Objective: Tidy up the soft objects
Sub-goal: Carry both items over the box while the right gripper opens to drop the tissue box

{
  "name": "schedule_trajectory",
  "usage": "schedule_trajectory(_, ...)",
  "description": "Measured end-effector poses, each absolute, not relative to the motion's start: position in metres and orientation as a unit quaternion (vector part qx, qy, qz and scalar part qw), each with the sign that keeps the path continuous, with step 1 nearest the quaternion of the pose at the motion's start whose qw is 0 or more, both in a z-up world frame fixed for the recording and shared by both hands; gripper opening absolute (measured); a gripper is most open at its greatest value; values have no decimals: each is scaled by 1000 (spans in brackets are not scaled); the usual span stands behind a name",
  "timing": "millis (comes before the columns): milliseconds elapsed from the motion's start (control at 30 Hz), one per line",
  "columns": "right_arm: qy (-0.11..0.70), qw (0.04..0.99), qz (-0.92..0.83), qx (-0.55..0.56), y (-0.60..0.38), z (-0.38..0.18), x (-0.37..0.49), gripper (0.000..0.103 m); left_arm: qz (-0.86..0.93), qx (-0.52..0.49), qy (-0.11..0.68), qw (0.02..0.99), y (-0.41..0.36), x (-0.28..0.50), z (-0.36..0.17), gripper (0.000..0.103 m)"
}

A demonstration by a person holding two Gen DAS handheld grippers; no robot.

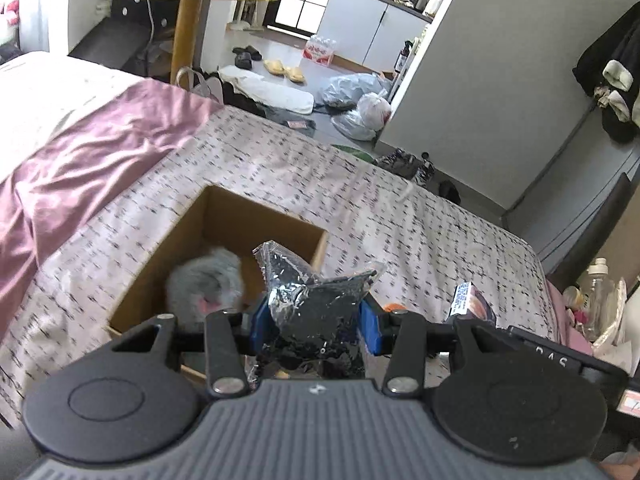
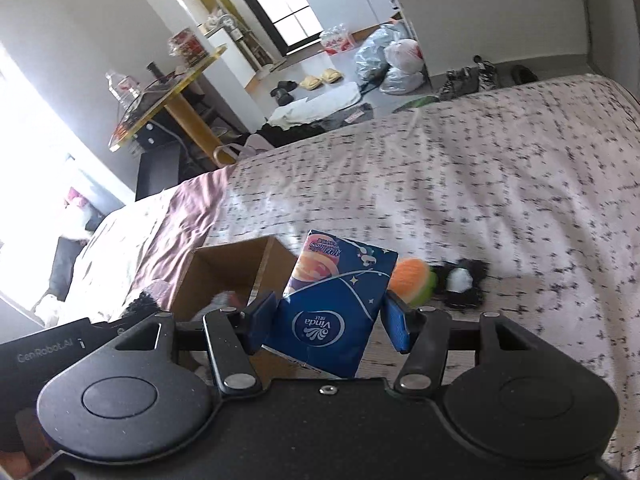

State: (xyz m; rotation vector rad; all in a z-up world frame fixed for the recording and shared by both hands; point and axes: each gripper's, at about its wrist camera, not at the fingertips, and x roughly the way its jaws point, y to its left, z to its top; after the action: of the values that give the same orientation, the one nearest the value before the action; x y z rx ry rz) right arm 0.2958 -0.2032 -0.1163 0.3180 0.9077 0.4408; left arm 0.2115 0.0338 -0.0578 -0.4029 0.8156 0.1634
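Grey fluffy toy [image 1: 206, 286] blurs inside the cardboard box [image 1: 224, 216], half hidden.

Cardboard box [image 1: 224, 240] on bed [image 1: 400, 216]; plush toy [image 1: 208, 284] in box. Wrapped bundle [image 1: 316, 304] between left gripper [image 1: 314, 324] pads, over box's near right corner. Tissue pack [image 2: 336, 304] right of box; ball [image 2: 412, 282] beyond it, dark plush [image 2: 460, 282] just right of ball
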Motion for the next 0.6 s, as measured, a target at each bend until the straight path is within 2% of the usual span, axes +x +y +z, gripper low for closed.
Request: schedule_trajectory(600,451,855,238,96,-105,-103,301,56,89,-240,393,883,117,213,-61,45)
